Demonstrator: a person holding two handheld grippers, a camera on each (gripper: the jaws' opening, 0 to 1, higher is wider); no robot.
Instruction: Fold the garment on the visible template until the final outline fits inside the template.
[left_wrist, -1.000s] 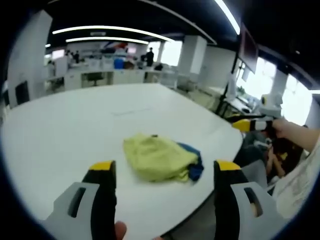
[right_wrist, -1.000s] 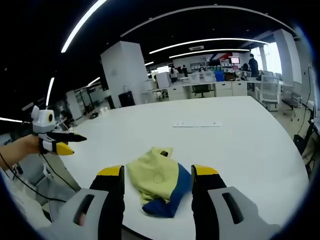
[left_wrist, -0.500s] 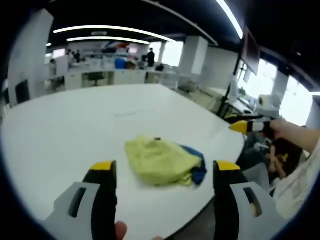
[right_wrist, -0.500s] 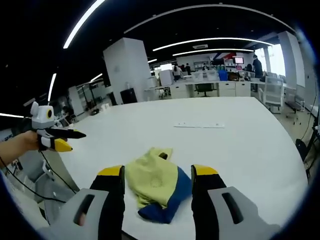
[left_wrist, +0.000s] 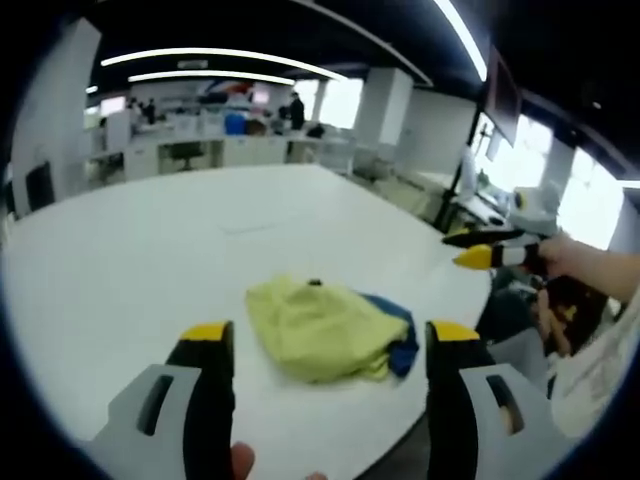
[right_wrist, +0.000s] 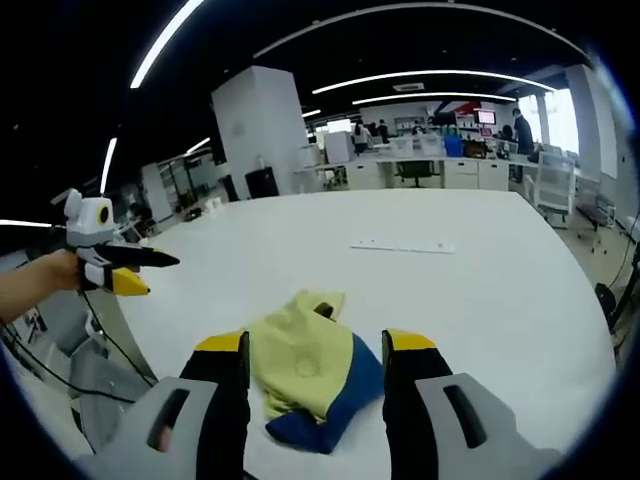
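Note:
A crumpled garment (left_wrist: 318, 328), yellow with a blue part at its right, lies on the white table (left_wrist: 120, 260) near the front edge. My left gripper (left_wrist: 330, 336) hovers just short of it, open, with nothing between the jaws. In the right gripper view the same garment (right_wrist: 310, 370) lies beyond my open right gripper (right_wrist: 316, 344), blue part nearest. A hand holds each gripper off the table edge to the side: the right gripper (left_wrist: 488, 250) and the left gripper (right_wrist: 118, 270). Faint pale marks (right_wrist: 402, 245) lie on the table further back.
The table's rounded edge (right_wrist: 120, 340) runs close under both grippers. Cables (right_wrist: 70, 370) hang below it. Office desks and chairs (right_wrist: 540, 180), a white column (right_wrist: 260, 125) and distant people stand beyond the table.
Both views have shifted slightly with the hands. The garment lies as before, and both grippers stay open and off it.

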